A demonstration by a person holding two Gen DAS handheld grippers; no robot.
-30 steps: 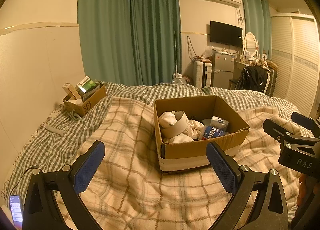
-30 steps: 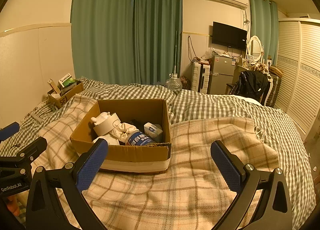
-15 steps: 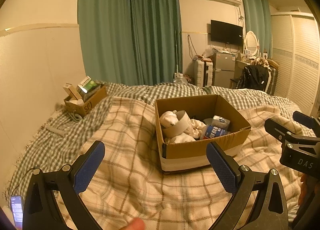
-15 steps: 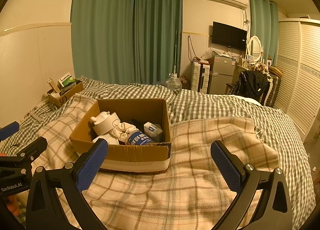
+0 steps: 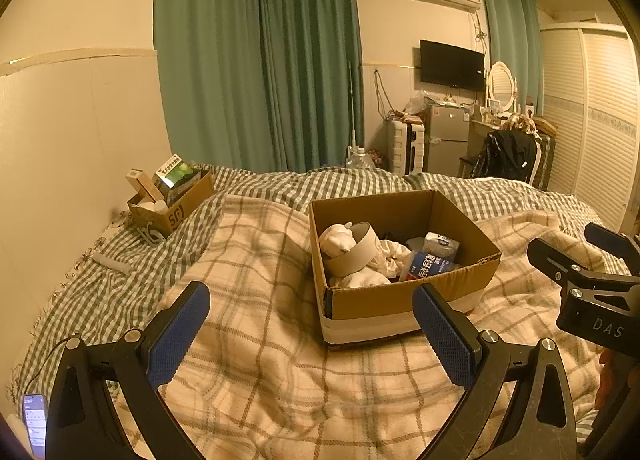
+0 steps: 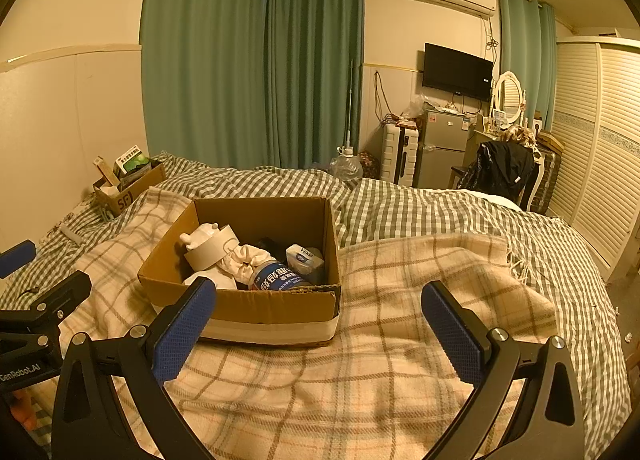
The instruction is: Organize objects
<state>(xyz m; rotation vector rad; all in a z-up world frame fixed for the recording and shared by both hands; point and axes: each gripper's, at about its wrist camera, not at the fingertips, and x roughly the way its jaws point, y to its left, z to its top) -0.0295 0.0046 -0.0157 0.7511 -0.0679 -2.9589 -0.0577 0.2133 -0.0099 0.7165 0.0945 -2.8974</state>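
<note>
Both jaws wide open, nothing held. Left gripper (image 5: 310, 334) and right gripper (image 6: 318, 330) hover over the plaid blanket (image 6: 380, 360) on the bed (image 6: 420, 204). Cardboard box (image 5: 384, 302) sits on the blanket, open top up: ahead of the left jaws, nearer their right finger; ahead of the right jaws, nearer their left finger, whose tip overlaps the box's near wall in view. Inside: tape roll (image 5: 354, 254) tilted, its opening facing up and toward the box's back wall; blue-labelled bottle (image 6: 278, 278) lying down, long axis running from near wall toward the back; white tissue pack (image 6: 304, 256) and white cloth (image 6: 244, 260) beside it. Left view alone shows a phone (image 5: 34, 422) at the bed edge, outboard of its left finger. Small box (image 5: 172, 206) of packets sits far ahead-left, near the wall, in both views.
</note>
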